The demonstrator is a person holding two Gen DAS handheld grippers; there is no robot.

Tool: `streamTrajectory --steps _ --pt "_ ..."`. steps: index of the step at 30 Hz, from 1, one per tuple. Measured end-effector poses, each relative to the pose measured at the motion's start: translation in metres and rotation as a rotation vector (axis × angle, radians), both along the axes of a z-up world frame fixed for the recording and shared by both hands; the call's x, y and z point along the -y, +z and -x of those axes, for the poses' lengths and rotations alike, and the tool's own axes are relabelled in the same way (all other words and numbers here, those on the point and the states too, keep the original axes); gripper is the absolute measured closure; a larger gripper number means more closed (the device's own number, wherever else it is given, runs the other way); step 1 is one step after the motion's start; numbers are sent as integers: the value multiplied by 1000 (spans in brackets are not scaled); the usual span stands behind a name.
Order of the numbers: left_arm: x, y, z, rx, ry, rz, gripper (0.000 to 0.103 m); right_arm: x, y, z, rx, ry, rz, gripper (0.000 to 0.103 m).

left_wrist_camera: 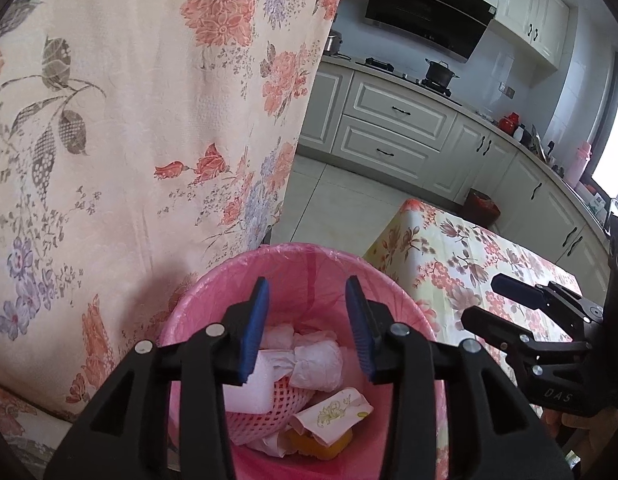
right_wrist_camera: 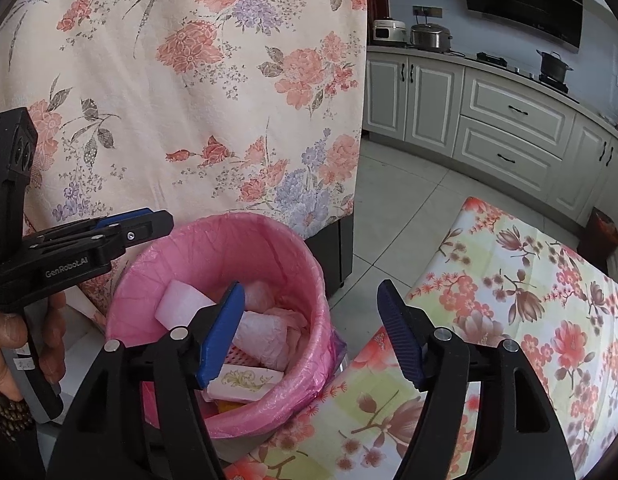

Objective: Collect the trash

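A pink-lined trash bin (left_wrist_camera: 213,280) stands on the floor; it also shows in the right wrist view (right_wrist_camera: 229,228). Inside lie crumpled white paper (left_wrist_camera: 317,360), a white foam block (left_wrist_camera: 249,392), pink foam netting (left_wrist_camera: 261,420), a floral tissue packet (left_wrist_camera: 333,412) and something orange (left_wrist_camera: 329,446). My left gripper (left_wrist_camera: 307,328) is open and empty just above the bin's mouth. My right gripper (right_wrist_camera: 311,334) is open and empty, over the bin's right rim and the table edge. The right gripper also shows in the left wrist view (left_wrist_camera: 483,300), and the left gripper in the right wrist view (right_wrist_camera: 153,220).
A floral cloth (left_wrist_camera: 129,120) hangs behind the bin. A table with a floral cover (right_wrist_camera: 529,320) stands right of the bin. Kitchen cabinets (left_wrist_camera: 393,120), a stove with a pot (left_wrist_camera: 439,72) and a dark red bin (left_wrist_camera: 483,208) lie beyond on the tiled floor.
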State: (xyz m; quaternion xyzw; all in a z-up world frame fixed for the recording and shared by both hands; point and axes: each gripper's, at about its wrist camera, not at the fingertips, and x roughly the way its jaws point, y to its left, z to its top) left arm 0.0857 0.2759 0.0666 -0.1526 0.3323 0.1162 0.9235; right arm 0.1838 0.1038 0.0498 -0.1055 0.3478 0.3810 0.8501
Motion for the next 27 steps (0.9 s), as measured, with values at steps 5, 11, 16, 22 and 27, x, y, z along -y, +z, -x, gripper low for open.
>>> streamTrajectory --steps 5,11,16,22,27 --pt "6 7 26 12 33 -19 41 7 -1 8 11 -25 -15 27" --pt "15 9 55 -15 75 -27 23 16 1 26 14 -35 -11 23" --pt "26 8 78 -38 87 -44 9 27 4 43 21 -48 -3 18" --pt "36 -1 101 -109 109 -64 5 38 3 62 3 -49 9 18" --pt "46 -6 110 -141 89 -81 5 39 4 78 11 -33 8 18"
